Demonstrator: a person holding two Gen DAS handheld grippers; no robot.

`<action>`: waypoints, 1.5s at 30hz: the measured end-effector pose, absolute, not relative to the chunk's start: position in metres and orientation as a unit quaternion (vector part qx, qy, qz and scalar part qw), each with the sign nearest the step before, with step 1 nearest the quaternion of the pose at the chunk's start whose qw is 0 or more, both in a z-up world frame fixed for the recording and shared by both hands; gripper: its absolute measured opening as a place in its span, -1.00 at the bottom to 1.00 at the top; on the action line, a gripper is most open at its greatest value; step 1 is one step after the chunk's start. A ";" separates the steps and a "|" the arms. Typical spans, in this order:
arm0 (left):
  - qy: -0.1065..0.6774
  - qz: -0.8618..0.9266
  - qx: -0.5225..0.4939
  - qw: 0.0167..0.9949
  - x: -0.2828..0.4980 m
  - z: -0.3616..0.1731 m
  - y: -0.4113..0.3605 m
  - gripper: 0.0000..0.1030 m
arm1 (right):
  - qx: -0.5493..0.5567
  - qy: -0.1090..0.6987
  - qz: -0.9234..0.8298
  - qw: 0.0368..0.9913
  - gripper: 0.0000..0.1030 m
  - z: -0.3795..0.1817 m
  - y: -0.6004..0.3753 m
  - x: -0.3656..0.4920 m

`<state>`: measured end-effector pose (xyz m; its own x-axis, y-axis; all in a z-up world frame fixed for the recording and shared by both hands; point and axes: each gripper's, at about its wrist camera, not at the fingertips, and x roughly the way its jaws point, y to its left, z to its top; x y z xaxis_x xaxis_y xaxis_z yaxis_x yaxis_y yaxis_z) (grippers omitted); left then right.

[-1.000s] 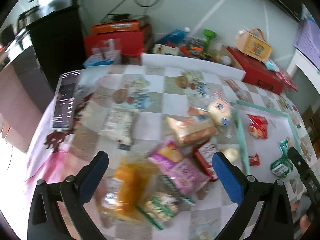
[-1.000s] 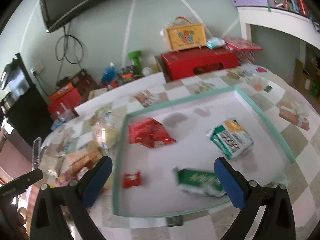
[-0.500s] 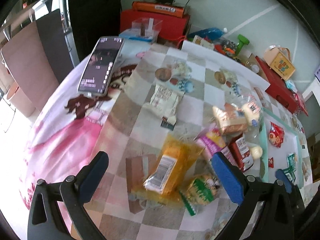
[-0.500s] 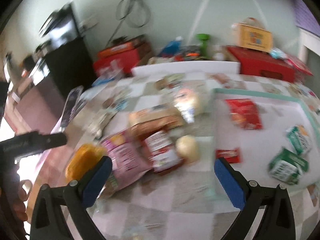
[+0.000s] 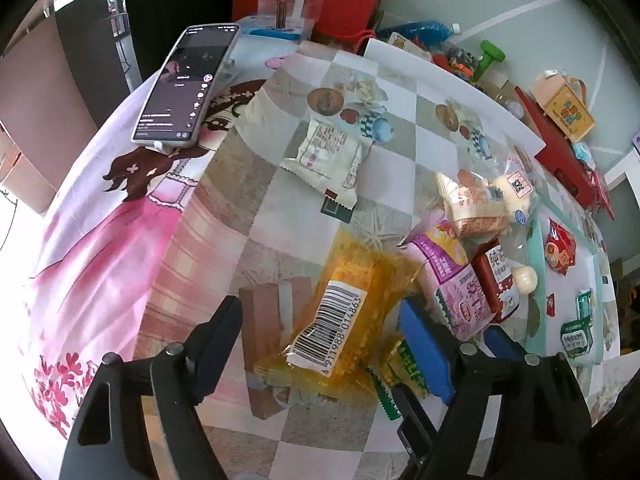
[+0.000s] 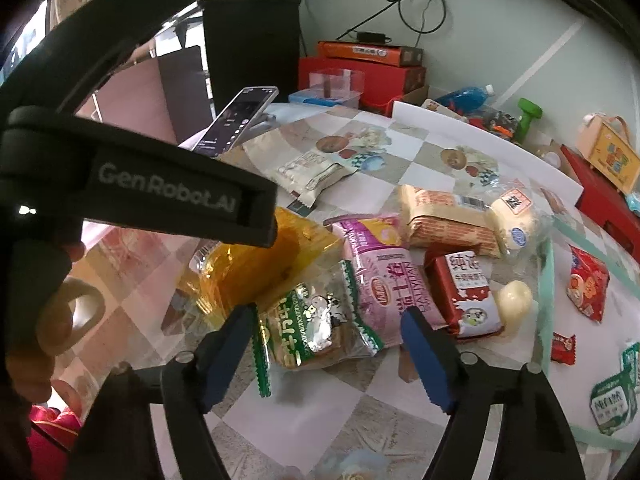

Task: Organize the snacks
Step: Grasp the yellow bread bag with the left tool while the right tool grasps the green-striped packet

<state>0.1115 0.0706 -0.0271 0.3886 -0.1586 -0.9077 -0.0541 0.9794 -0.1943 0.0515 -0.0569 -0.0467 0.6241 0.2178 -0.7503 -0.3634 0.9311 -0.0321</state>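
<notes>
A yellow snack bag [image 5: 348,312] with a barcode lies on the checked table, between the open fingers of my left gripper [image 5: 320,340]. My right gripper [image 6: 332,356] is open around a green-edged clear snack pack [image 6: 312,328], whose edge shows in the left wrist view [image 5: 404,376]. Beside them lie a pink-purple pack [image 6: 384,276], a red milk pack [image 6: 464,288], a tan biscuit pack [image 6: 444,216] and a white pack [image 5: 328,156]. A white tray [image 6: 545,280] with a teal rim at the right holds red [image 6: 586,284] and green packs [image 6: 614,400].
A phone [image 5: 188,84] leans on a stand at the table's back left. Red boxes [image 5: 304,4], a blue bottle [image 5: 420,30], a green dumbbell [image 5: 490,58] and a yellow carton [image 5: 568,110] stand behind the table. The left gripper's body [image 6: 132,184] fills the left of the right wrist view.
Both grippers swung left from the tray toward the snack pile and came down close. The left fingers narrowed around the yellow bag; the right fingers narrowed around the green-edged pack.
</notes>
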 end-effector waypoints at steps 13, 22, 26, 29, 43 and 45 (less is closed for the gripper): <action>0.593 -0.043 -0.102 0.798 0.123 -0.056 0.067 -0.03 | -0.098 0.432 0.175 0.879 0.26 -0.066 -0.052 0.056; 0.594 -0.038 -0.093 0.798 0.126 -0.060 0.064 -0.06 | -0.097 0.445 0.176 0.872 0.18 -0.078 -0.052 0.062; 0.593 -0.037 -0.097 0.798 0.127 -0.060 0.065 -0.09 | -0.092 0.444 0.176 0.874 -0.05 -0.077 -0.053 0.062; 0.592 -0.035 -0.099 0.799 0.127 -0.060 0.066 -0.13 | -0.089 0.439 0.176 0.877 -0.18 -0.073 -0.054 0.061; 0.566 -0.033 -0.106 0.817 0.124 -0.045 0.071 -0.18 | -0.042 0.417 0.192 0.887 -0.56 -0.053 -0.062 0.052; 0.563 -0.035 -0.105 0.819 0.124 -0.043 0.071 -0.18 | -0.038 0.414 0.194 0.889 -0.58 -0.050 -0.063 0.052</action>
<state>0.1236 0.0707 -0.0425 0.3638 -0.1756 -0.9148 -0.0615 0.9754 -0.2117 0.0516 -0.0630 -0.0500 0.5821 0.3128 -0.7506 -0.3765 0.9218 0.0922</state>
